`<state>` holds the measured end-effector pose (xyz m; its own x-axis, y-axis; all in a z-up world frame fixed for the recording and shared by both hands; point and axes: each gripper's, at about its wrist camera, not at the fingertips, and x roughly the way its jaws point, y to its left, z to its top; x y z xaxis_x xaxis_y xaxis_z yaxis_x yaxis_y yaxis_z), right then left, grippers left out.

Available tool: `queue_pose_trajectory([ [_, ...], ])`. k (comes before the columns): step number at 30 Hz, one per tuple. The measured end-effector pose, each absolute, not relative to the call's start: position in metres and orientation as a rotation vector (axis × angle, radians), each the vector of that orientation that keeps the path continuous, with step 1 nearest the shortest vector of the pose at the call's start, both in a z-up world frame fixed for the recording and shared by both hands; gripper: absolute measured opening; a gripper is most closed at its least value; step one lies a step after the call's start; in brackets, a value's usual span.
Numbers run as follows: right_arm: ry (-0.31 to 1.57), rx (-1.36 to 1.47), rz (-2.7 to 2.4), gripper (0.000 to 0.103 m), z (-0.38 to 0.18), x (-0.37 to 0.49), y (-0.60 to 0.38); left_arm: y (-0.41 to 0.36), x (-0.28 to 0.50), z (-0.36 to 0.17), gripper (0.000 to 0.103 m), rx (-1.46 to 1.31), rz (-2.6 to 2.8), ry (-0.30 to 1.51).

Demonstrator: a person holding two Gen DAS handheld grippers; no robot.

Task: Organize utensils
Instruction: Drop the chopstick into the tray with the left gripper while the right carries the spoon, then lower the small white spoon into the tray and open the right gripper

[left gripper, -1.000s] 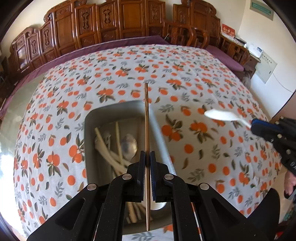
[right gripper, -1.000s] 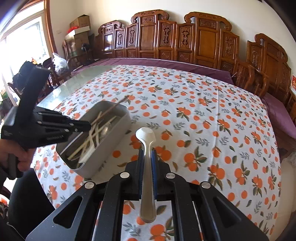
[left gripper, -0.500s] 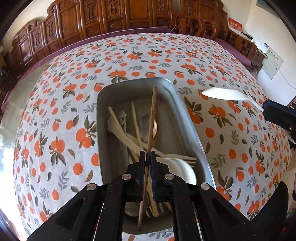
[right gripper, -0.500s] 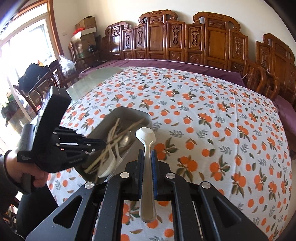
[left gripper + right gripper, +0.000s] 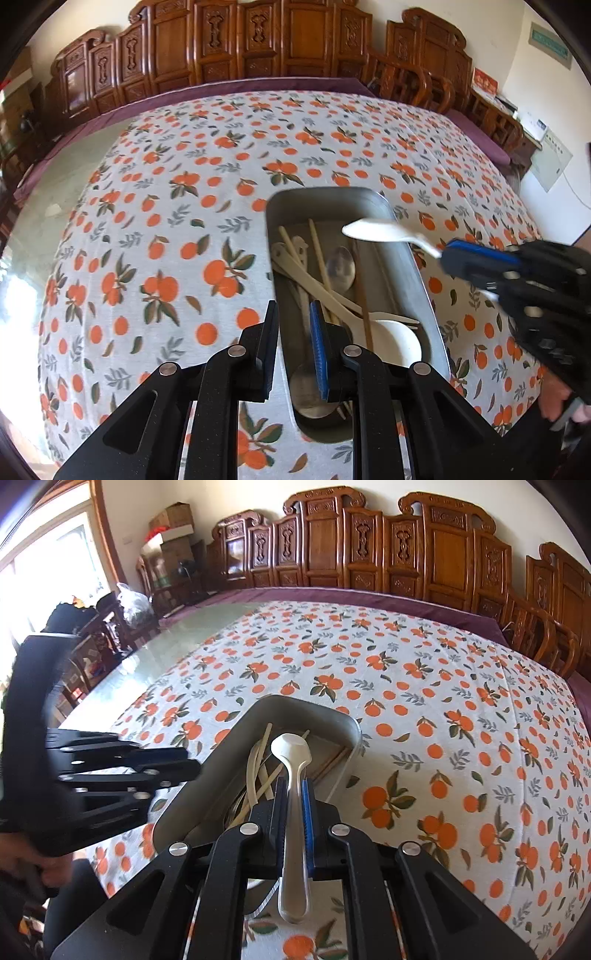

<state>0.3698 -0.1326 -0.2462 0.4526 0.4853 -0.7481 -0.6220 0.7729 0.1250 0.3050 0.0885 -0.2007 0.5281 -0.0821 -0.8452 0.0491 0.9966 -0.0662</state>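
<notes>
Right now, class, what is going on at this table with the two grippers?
A person is sorting utensils into a metal tray on the orange-print tablecloth. The right gripper is shut on a white spoon, holding it over the tray. The left gripper hangs over the tray's near end with its jaws opening and nothing between them. Chopsticks and other spoons already lie inside.

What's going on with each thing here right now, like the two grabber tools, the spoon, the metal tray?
left gripper: jaws opening, nothing between them, above the tray's near end.
right gripper: shut on the white spoon's handle.
white spoon: held in the air over the tray, bowl forward.
metal tray: on the tablecloth, holding chopsticks, spoons and a fork.
tablecloth: spread flat.
</notes>
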Motion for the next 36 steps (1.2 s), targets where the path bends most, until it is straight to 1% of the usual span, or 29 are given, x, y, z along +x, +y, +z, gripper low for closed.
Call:
queue_pose_trajectory([
  [12,0.945,-0.134,0.622,0.010,-0.277,0.392,-0.097,0.110,0.292,-0.184,0.017,-0.062,-0.060,0.972],
  [18,0.970,-0.110,0.663,0.011,-0.281,0.386,-0.092,0.116,0.287,-0.180,0.018,-0.069,-0.048,0.961],
  [19,0.971,-0.110,0.674,0.012,-0.280,0.384,-0.092,0.117,0.286,-0.180,0.020,-0.070,-0.046,0.960],
  [20,0.968,-0.111,0.679,0.018,-0.279,0.381,-0.092,0.118,0.285,-0.179,0.022,-0.071,-0.042,0.958],
  [22,0.950,-0.104,0.697,0.025,-0.273,0.375,-0.096,0.118,0.283,-0.177,0.022,-0.074,-0.040,0.952],
  [24,0.929,-0.101,0.704,0.025,-0.266,0.368,-0.103,0.116,0.279,-0.174,0.023,-0.074,-0.037,0.947],
  [27,0.886,-0.106,0.694,0.026,-0.251,0.356,-0.116,0.112,0.272,-0.167,0.032,-0.074,-0.034,0.929],
  [30,0.839,-0.096,0.686,0.030,-0.233,0.340,-0.134,0.105,0.264,-0.157,0.041,-0.075,-0.035,0.906],
  [32,0.807,-0.097,0.670,0.036,-0.222,0.330,-0.145,0.099,0.259,-0.149,0.060,-0.073,-0.033,0.887],
  [33,0.785,-0.097,0.663,0.038,-0.215,0.324,-0.154,0.097,0.256,-0.145,0.064,-0.070,-0.031,0.876],
  [35,0.753,-0.096,0.649,0.047,-0.203,0.314,-0.167,0.091,0.248,-0.138,0.079,-0.058,-0.023,0.850],
  [36,0.737,-0.096,0.640,0.052,-0.197,0.308,-0.174,0.088,0.245,-0.134,0.083,-0.053,-0.020,0.839],
])
